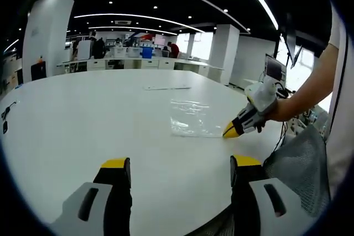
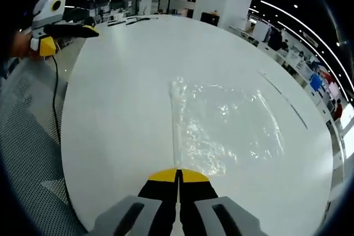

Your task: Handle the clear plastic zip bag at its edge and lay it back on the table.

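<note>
The clear plastic zip bag point(image 1: 191, 117) point(image 2: 227, 125) lies flat and crinkled on the round white table point(image 1: 83, 120) point(image 2: 121, 81). In the right gripper view my right gripper point(image 2: 178, 174) is shut, its yellow tips pinching the bag's near edge at the end of the zip strip. Seen from the left gripper view, the right gripper point(image 1: 229, 131) comes in from the right in a person's hand and touches the bag's corner. My left gripper point(image 1: 181, 164) hovers open over the near table edge, apart from the bag. It also appears far left as the left gripper point(image 2: 91, 30).
A thin long strip point(image 1: 166, 87) point(image 2: 282, 100) lies on the table beyond the bag. A grey mesh chair back point(image 1: 298, 164) point(image 2: 27, 136) stands by the table's edge, with a black cable point(image 2: 55, 98) hanging there. Office desks point(image 1: 138, 62) line the background.
</note>
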`<state>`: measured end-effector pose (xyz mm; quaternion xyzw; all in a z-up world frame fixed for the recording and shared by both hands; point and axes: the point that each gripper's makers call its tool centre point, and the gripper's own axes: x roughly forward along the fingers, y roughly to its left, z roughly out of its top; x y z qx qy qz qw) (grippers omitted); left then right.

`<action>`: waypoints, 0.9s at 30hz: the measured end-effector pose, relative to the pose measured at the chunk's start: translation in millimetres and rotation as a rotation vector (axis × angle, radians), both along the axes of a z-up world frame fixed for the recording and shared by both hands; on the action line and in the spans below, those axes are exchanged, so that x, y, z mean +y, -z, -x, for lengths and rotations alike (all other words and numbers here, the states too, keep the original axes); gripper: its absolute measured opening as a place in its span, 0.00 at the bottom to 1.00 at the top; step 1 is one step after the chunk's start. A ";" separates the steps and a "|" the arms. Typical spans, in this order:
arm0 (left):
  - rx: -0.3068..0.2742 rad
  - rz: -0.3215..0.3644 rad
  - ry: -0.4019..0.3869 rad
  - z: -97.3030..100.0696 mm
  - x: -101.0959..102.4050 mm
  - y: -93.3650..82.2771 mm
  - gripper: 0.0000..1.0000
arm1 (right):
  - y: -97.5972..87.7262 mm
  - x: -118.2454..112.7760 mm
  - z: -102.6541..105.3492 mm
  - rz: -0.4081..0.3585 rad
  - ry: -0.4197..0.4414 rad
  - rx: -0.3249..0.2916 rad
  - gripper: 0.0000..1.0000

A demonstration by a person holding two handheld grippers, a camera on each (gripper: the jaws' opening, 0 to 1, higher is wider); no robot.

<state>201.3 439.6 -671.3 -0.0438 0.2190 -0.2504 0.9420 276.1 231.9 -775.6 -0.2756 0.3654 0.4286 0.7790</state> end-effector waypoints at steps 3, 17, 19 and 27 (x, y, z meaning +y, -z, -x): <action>0.000 -0.001 0.001 0.3 -1.3 -0.7 0.73 | -3.0 -1.8 -3.6 -0.001 0.002 -0.024 0.00; -0.002 0.003 0.000 0.8 -4.4 -4.8 0.72 | 1.7 -11.7 5.2 0.105 -0.206 -0.068 0.13; -0.001 0.003 0.000 0.8 -4.3 -4.6 0.72 | 0.9 -13.0 3.5 0.126 -0.234 -0.088 0.12; 0.001 0.005 0.001 -0.1 -0.8 -1.2 0.72 | -0.3 -11.8 2.2 0.151 -0.335 -0.095 0.13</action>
